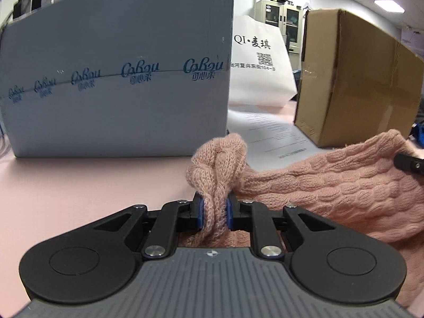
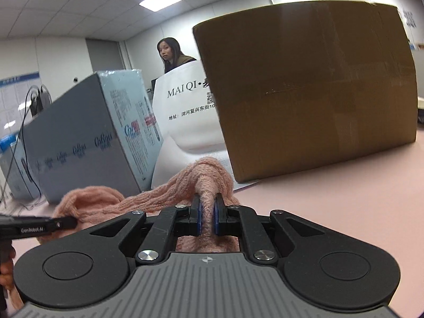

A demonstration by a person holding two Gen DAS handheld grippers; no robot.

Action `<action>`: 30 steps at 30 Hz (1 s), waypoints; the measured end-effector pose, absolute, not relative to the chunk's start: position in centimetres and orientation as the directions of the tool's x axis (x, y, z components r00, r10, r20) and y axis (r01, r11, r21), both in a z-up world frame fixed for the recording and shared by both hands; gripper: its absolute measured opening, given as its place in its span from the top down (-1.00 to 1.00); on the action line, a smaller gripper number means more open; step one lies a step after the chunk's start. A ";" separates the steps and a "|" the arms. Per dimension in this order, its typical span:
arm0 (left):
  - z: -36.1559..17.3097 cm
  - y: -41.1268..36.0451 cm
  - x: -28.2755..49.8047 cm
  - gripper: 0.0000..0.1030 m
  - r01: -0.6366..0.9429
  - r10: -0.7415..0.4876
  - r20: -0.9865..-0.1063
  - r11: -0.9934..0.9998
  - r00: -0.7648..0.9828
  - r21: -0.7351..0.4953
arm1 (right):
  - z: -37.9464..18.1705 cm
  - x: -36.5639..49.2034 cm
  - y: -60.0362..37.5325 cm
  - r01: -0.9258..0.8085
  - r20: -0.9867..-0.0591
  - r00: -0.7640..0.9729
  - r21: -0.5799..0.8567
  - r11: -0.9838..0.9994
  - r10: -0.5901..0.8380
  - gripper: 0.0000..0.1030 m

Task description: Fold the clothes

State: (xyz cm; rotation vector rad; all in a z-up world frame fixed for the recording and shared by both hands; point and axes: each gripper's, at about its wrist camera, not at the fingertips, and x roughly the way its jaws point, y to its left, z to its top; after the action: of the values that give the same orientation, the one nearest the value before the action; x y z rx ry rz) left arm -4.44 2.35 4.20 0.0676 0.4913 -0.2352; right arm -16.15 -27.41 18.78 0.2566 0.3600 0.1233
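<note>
Left tool: blue pads clamped tight on a bunched fold of the pink knit sweater, fabric puffing up in a knot just above the fingers. Right tool: same, pads pinched on another bunched section of the sweater, a thick roll of knit squeezed between them.

Sweater hangs stretched between the two tools, cable-knit side showing in the left wrist view. The rest drapes toward the pink worktop; whether the lower edge touches it is hard to tell, the tool bodies block that part.

Each tool shows up in the other's view: the right one's tip at the right edge in the left wrist view, the left one's black finger at the left edge in the right wrist view, both at the knit.

Further out on the worktop: grey-blue printed carton to the left, brown cardboard box to the right, white printed bag between them, printed paper sheet lying flat in front of the bag. A person is behind the bag in the right wrist view.
</note>
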 end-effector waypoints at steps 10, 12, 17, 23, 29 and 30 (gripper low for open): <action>4.1 2.7 -4.8 0.11 0.247 -0.207 -0.459 0.969 0.864 0.028 | 18.1 -16.2 -25.2 -0.065 -0.300 0.947 0.163 0.985 0.112 0.76; 4.2 2.6 -5.2 -0.43 0.236 -0.194 -0.440 0.971 0.877 0.042 | 18.0 -16.2 -25.2 -0.058 -0.296 0.950 0.147 0.987 0.100 0.66; 4.6 2.2 -6.1 -0.56 0.241 -0.192 -0.400 0.968 0.896 0.076 | 18.0 -16.3 -24.7 -0.052 -0.286 0.955 0.116 0.992 0.084 0.18; 4.6 2.0 -5.8 -0.56 0.250 -0.195 -0.426 0.965 0.883 0.076 | 18.0 -16.6 -24.8 -0.052 -0.281 0.956 0.128 0.990 0.086 0.06; 4.4 1.7 -5.4 -0.56 0.256 -0.190 -0.442 0.962 0.876 0.094 | 18.2 -17.0 -24.6 -0.064 -0.273 0.957 0.123 0.990 0.096 0.00; 4.5 1.8 -5.5 -0.56 0.259 -0.187 -0.443 0.960 0.877 0.106 | 18.3 -17.1 -24.5 -0.073 -0.273 0.957 0.123 0.990 0.104 -0.04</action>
State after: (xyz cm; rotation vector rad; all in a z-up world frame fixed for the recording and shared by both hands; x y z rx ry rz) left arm -5.47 1.77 4.51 0.1645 0.4442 -0.2336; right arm -17.11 -24.49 18.30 0.1121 0.2822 0.0898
